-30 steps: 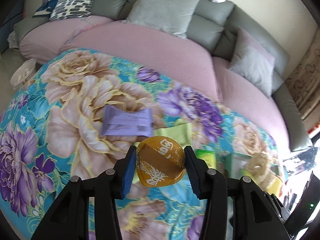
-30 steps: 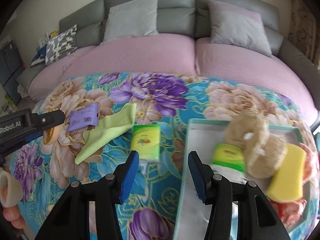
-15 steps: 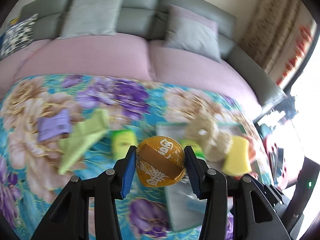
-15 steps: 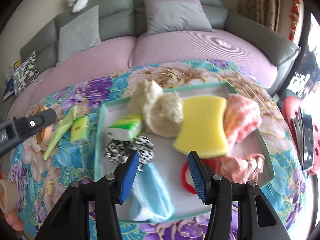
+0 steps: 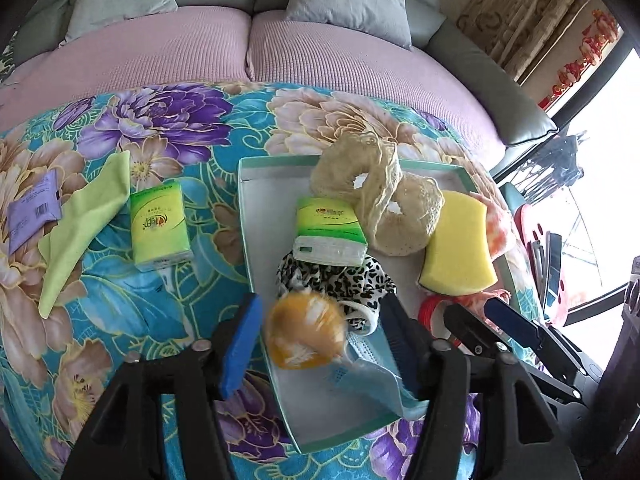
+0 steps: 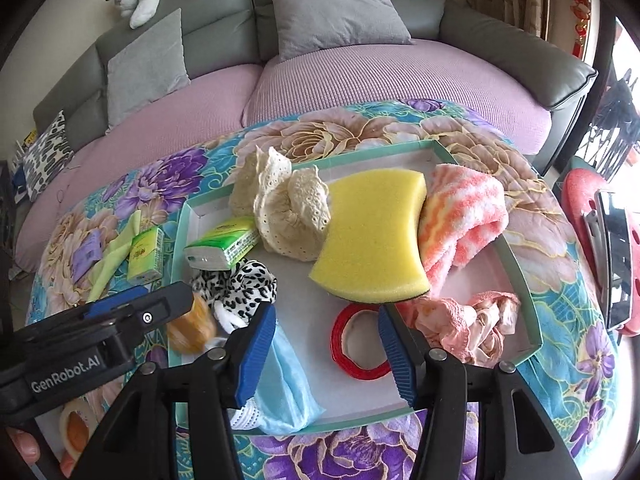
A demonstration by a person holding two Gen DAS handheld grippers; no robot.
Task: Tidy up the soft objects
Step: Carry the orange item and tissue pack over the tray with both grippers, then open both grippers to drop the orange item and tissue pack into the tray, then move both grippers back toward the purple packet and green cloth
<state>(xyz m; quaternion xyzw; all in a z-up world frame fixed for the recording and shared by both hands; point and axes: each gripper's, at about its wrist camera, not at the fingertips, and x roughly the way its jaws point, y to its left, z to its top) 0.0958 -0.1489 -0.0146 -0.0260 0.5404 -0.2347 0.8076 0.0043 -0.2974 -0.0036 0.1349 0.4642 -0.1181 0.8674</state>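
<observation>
Left gripper (image 5: 316,344) hangs over the near-left corner of the tray (image 5: 245,216), jaws opening. The orange pouch (image 5: 306,332) sits blurred between them, clear of both pads, above the tray floor beside the leopard-print cloth (image 5: 344,280). It is too smeared to read its long axis or facing. Right gripper (image 6: 326,350) has its jaws parted and opening, nothing between them, over the red tape ring (image 6: 360,340) in the tray's near middle.

The tray's far half is packed: tissue pack (image 5: 330,232), cream lace bundle (image 5: 380,200), yellow sponge (image 5: 458,244), striped towel (image 6: 464,224). Bare floor remains at the far-left corner and the near strip by the blue mask (image 6: 284,380). Outside the left rim on the floral blanket (image 5: 160,128) lie a second tissue pack (image 5: 160,226), green cloth (image 5: 80,224) and purple packet (image 5: 32,210).
</observation>
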